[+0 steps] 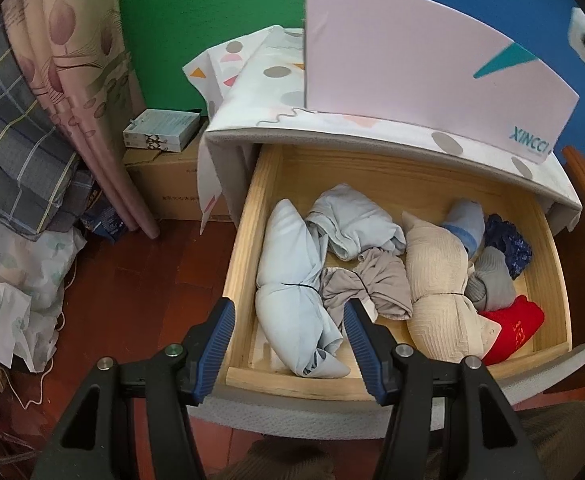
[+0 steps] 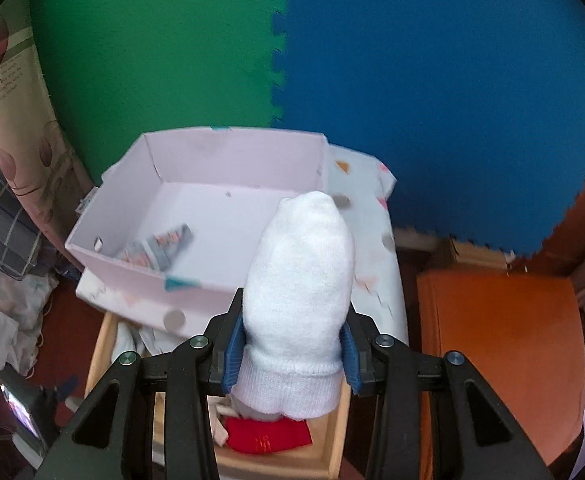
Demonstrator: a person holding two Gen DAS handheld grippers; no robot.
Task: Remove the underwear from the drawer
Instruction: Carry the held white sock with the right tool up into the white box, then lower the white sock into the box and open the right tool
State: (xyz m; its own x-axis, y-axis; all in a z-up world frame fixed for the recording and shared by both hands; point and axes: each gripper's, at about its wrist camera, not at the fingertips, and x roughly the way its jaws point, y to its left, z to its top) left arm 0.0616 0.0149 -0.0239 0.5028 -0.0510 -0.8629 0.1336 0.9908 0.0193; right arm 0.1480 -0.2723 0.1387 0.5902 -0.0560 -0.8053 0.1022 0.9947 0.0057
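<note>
Green and blue foam mats [image 2: 284, 60] cover the far wall, meeting in a toothed seam. Against them stands a nightstand draped in a white cloth [image 1: 268, 92] printed with grey dots and coloured triangles. Its wooden drawer [image 1: 244, 248] is pulled out toward the near side and holds a heap of rolled garments. On top of the nightstand sits an open pale pink box [image 2: 196, 200], marked XINCCI on its near wall; a small patterned grey item [image 2: 160, 246], blurred, lies in its near left corner.

In the drawer, from left to right, lie a pale blue roll [image 1: 288, 280], a crumpled light blue piece [image 1: 352, 224] at the far side, a taupe piece [image 1: 368, 284], a cream quilted roll [image 1: 436, 280], a grey roll [image 1: 492, 280], dark blue lace [image 1: 508, 244] and a red roll [image 1: 512, 328] in the near right corner.

To the left of the nightstand, cardboard boxes [image 1: 172, 184] rest on the dark red floor, with a floral curtain [image 1: 72, 60] and plaid bedding beside them. To the right stands an orange piece of furniture [image 2: 500, 340].

The right claw [image 2: 292, 356] is clamped on a rolled white underwear bundle [image 2: 300, 280], held upright above the near right part of the drawer, over the red roll and just near of the pink box. The left claw [image 1: 290, 332] hangs above the near left edge of the drawer, its blue pads [image 1: 220, 336] apart and holding nothing, the pale blue roll seen between them.
</note>
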